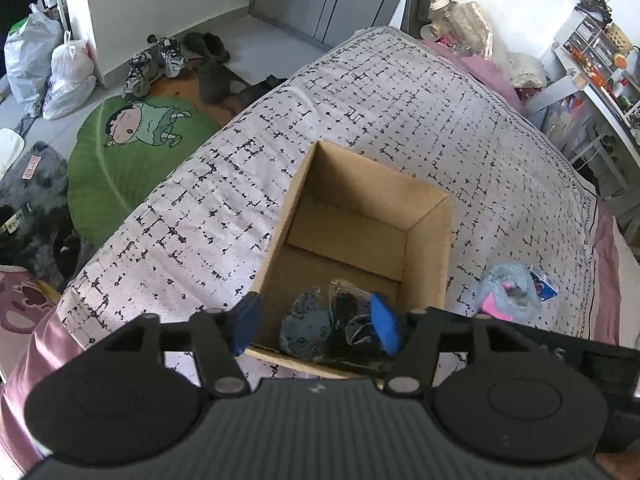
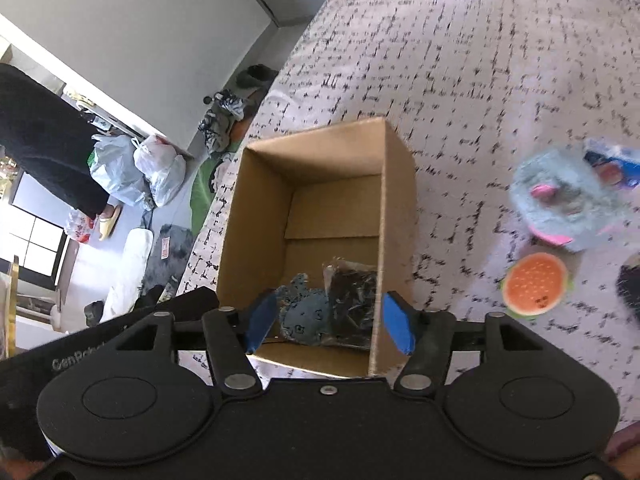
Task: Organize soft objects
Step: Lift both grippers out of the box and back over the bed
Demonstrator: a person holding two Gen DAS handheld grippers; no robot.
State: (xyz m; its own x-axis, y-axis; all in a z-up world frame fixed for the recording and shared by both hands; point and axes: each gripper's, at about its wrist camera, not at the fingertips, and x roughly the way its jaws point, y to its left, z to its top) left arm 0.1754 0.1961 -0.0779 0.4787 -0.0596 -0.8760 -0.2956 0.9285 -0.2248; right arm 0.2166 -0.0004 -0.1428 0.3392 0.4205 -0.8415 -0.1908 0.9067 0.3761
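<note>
An open cardboard box (image 1: 428, 248) (image 2: 396, 208) stands on the bed. Inside lie a blue soft toy (image 1: 304, 328) (image 2: 304, 316) and a dark item in clear wrap (image 1: 352, 312) (image 2: 354, 304). My left gripper (image 1: 316, 326) is open and empty above the box's near edge. My right gripper (image 2: 330, 326) is open and empty above the box's near edge too. A grey-and-pink plush (image 1: 510, 292) (image 2: 568, 196) lies on the bed right of the box. An orange burger-shaped soft toy (image 2: 534, 284) lies near it, with a dark object (image 2: 630, 284) at the right edge.
The bed has a white cover with black marks (image 1: 360, 100) (image 2: 460, 60). A small blue packet (image 1: 542, 286) (image 2: 612, 164) lies behind the plush. On the floor to the left are a green rug (image 1: 120, 152), shoes (image 1: 160, 60) and plastic bags (image 1: 48, 68). A cluttered shelf (image 1: 600, 64) stands at right.
</note>
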